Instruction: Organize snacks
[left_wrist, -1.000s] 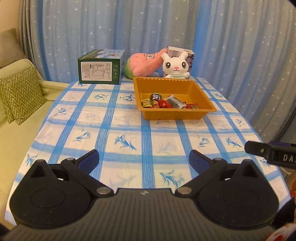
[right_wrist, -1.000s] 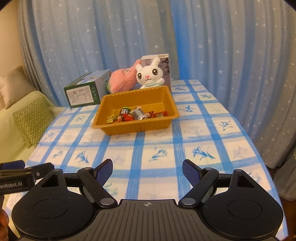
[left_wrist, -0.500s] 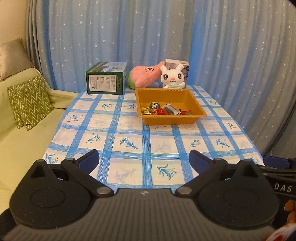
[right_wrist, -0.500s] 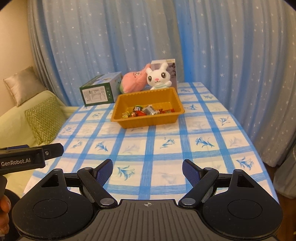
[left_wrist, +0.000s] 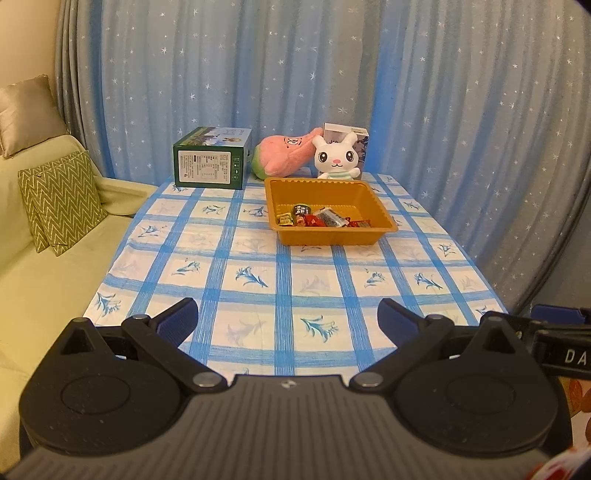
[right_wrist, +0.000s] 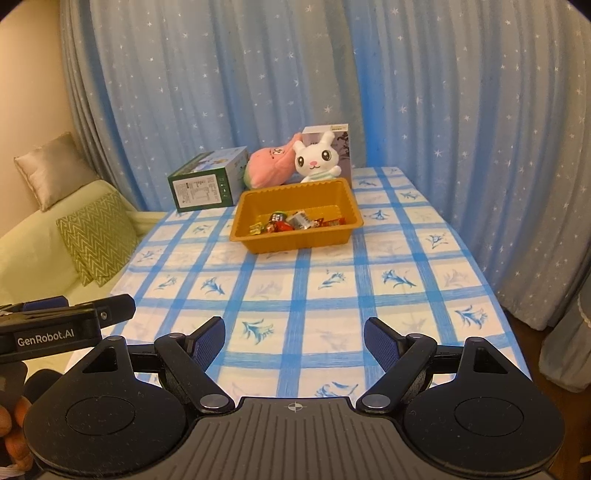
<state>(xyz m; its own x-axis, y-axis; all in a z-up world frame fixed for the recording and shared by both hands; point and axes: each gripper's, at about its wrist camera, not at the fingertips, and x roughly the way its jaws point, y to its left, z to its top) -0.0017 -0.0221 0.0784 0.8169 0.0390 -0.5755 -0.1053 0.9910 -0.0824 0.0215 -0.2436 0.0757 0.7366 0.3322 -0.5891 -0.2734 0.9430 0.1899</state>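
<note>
Left wrist view: both tongs, left (left_wrist: 287, 317) and right (right_wrist: 294, 338), open and empty, have backed off; wrapped snacks (left_wrist: 320, 218) sit in orange plastic tray (left_wrist: 328, 236) well ahead. Looks finished.

A home living room (sofa (left_wrist: 44, 266), curtains (left_wrist: 332, 92), clothed table (left_wrist: 258, 266)).

"GenRobot.AI", white on black, on the left gripper (right_wrist: 59, 325) body, left edge of the right wrist view. "DA", cut off by the frame, on the right gripper (left_wrist: 561, 343) body, right edge of the left wrist view. Green box (left_wrist: 210, 160), upper centre: white label panel, print too small to read.
</note>
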